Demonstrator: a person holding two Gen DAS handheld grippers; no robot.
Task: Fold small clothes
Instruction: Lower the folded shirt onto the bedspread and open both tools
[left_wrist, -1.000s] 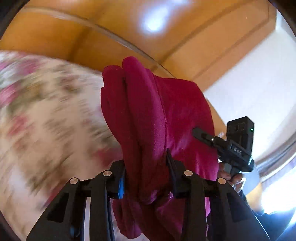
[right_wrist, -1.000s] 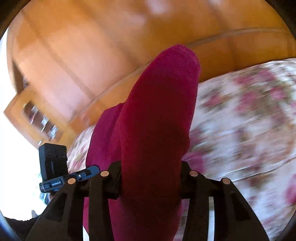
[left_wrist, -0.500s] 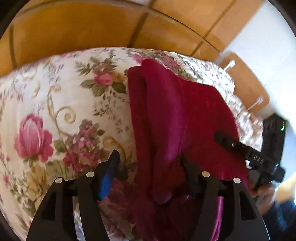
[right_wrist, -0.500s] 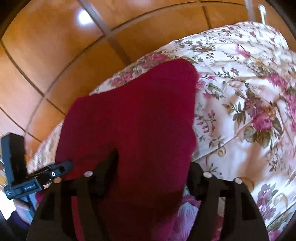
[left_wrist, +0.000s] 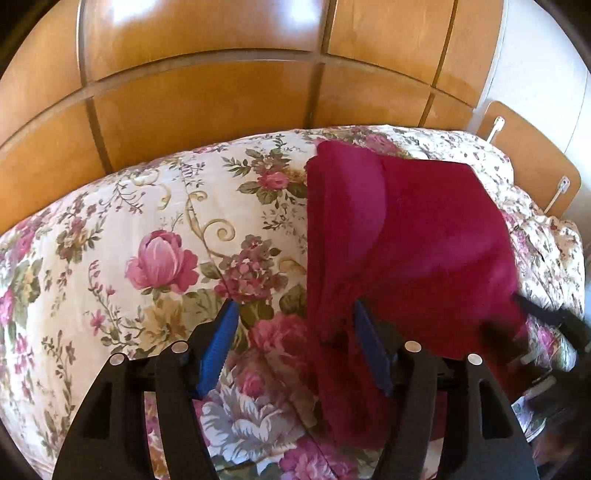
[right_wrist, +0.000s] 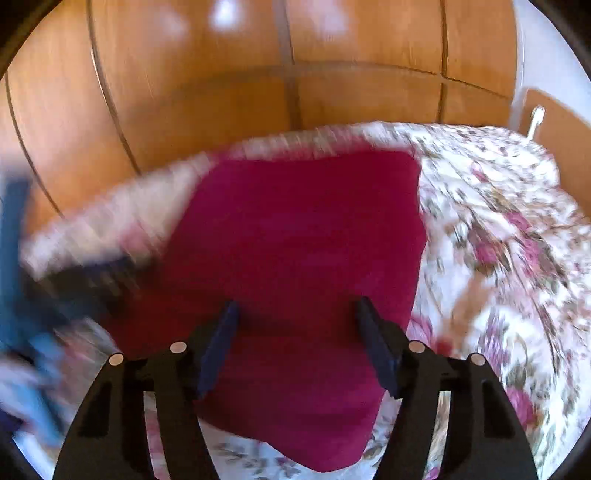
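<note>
Red garment (left_wrist: 406, 236) lies folded on the flowered bedspread (left_wrist: 155, 229), against the wooden headboard (left_wrist: 207, 107). Left gripper (left_wrist: 293, 314) spread wide, gripping nothing — cloth's left edge runs under its right finger only. Right gripper (right_wrist: 297, 312) closing, jaws still apart, pads off the cloth — garment (right_wrist: 303, 236) lies between and beneath them

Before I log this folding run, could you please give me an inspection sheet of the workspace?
Surface: floral bedspread, bare to the left of the cloth.
Job's things: dark red garment folded flat on the bedspread.
Clutter: nothing seen.
Grippers: left tongs open, one pad at the garment's edge; right tongs over the garment, jaws closing, pads not pressing it.
Cables: white cords on the headboard.
Surroundings: wooden panelled wall.
</note>
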